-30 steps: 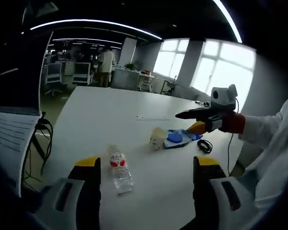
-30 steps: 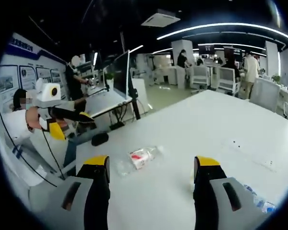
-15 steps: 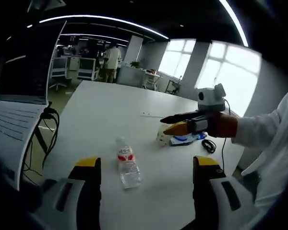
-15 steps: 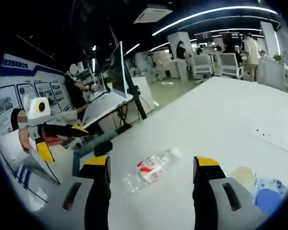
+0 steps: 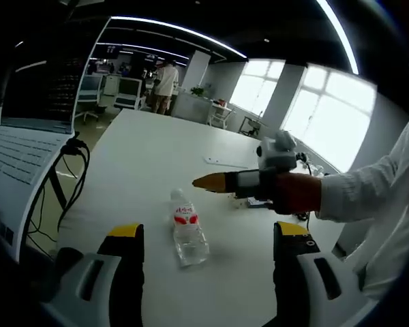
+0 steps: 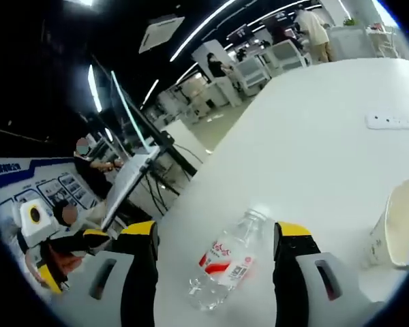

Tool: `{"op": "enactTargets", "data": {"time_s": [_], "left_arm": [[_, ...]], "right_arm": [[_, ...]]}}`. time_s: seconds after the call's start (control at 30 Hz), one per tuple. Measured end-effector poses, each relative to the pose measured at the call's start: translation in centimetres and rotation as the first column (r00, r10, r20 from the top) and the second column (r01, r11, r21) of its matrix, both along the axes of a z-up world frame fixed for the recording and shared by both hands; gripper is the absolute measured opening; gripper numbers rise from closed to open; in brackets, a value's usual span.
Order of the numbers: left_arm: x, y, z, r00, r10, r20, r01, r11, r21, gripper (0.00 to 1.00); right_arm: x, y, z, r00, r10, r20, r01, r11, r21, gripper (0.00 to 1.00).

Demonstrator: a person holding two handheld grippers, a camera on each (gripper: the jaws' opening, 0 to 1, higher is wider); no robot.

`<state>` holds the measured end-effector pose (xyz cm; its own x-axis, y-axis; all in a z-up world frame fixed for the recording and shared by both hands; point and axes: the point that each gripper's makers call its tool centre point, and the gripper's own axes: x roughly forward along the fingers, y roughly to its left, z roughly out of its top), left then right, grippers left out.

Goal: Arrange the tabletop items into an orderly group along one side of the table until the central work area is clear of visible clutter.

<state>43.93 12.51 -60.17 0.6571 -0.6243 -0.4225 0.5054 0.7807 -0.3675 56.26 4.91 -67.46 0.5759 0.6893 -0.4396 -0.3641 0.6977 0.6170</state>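
Observation:
A clear water bottle (image 5: 188, 230) with a red label lies on its side on the white table (image 5: 143, 153), just beyond my left gripper (image 5: 208, 233), which is open and holds nothing. My right gripper (image 5: 206, 182) reaches in from the right and hovers close above the bottle's cap end. In the right gripper view the bottle (image 6: 228, 263) lies in line between the open jaws of the right gripper (image 6: 215, 231), untouched. A pale paper cup (image 6: 399, 230) lies tipped over at the right. The left gripper (image 6: 61, 246) shows low at the left.
A laptop (image 5: 24, 139) and dark cables (image 5: 71, 174) sit off the table's left edge. A white strip (image 6: 394, 121) lies flat farther along the table (image 6: 313, 136). A person's white sleeve (image 5: 368, 197) crosses the right side. Desks and people stand far behind.
My right gripper has swung left and closer to the bottle, which now looks larger between its jaws. In the left gripper view it now covers the cup and the blue item.

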Motion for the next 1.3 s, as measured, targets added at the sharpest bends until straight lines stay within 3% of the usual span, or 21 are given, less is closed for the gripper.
{"op": "enactTargets", "data": {"time_s": [0.47, 0.7, 0.77, 1.1, 1.13, 1.3], "left_arm": [[0.2, 0.7, -1.6, 0.999, 0.028, -0.029, -0.028, 0.999, -0.026, 0.79], [0.3, 0.2, -2.6, 0.998, 0.026, -0.049, -0.028, 0.999, -0.040, 0.79], [0.4, 0.0, -2.7, 0.998, 0.024, -0.051, -0.026, 0.999, -0.043, 0.79], [0.4, -0.1, -3.7, 0.998, 0.014, -0.067, -0.017, 0.999, -0.040, 0.79], [0.5, 0.0, -4.0, 0.997, 0.011, -0.071, -0.014, 0.999, -0.034, 0.79], [1.3, 0.1, -4.6, 0.997, 0.006, -0.076, -0.009, 0.999, -0.032, 0.78]], "right_arm": [[2.9, 0.5, -4.3, 0.985, -0.123, -0.119, 0.131, 0.990, 0.055, 0.63], [3.4, 1.1, -5.7, 0.976, -0.152, -0.158, 0.164, 0.984, 0.071, 0.54], [3.5, 1.2, -6.1, 0.968, -0.165, -0.187, 0.184, 0.979, 0.092, 0.50], [4.3, 0.8, -7.3, 0.953, -0.219, -0.211, 0.245, 0.964, 0.106, 0.25], [4.5, 1.2, -6.9, 0.947, -0.228, -0.229, 0.265, 0.953, 0.149, 0.25], [4.5, 1.2, -6.9, 0.943, -0.237, -0.233, 0.277, 0.947, 0.160, 0.21]]}}
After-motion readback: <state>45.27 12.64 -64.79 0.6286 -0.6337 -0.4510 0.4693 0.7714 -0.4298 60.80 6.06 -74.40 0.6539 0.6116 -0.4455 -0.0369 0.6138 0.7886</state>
